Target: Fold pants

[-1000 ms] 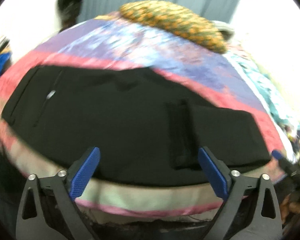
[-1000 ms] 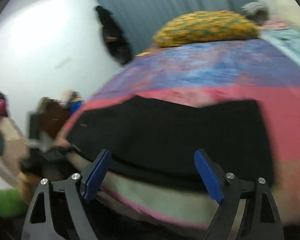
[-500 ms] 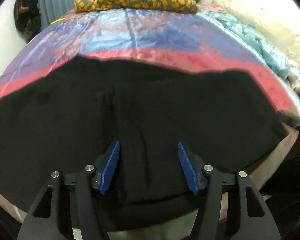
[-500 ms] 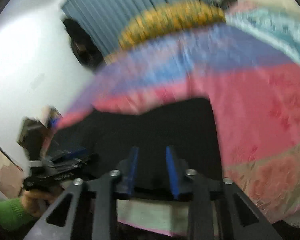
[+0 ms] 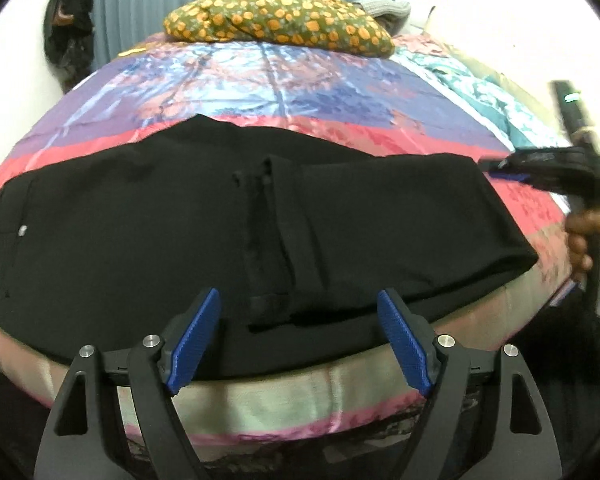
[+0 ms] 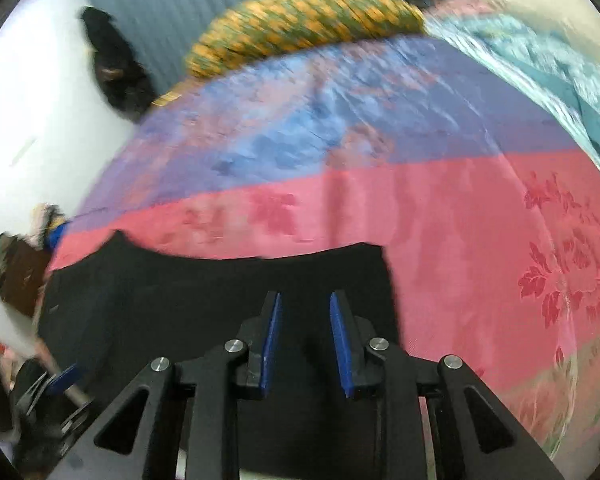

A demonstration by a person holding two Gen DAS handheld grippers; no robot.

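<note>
- We see the black pants (image 5: 180, 232) lying folded across the bed (image 5: 300, 92), near its front edge.
- Our left claw (image 5: 300, 336) has just been opening; nothing sits between its pads.
- Our right claw (image 6: 305, 344) stands narrowed over the pants' end; whether it pinches cloth we cannot tell.

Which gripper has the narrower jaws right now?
The right gripper: jaws nearly together over the black pants. The left gripper stands wide open.

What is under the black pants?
The black pants lie on a bedspread with pink, blue and purple bands. Its pattern right beneath them is hidden.
</note>
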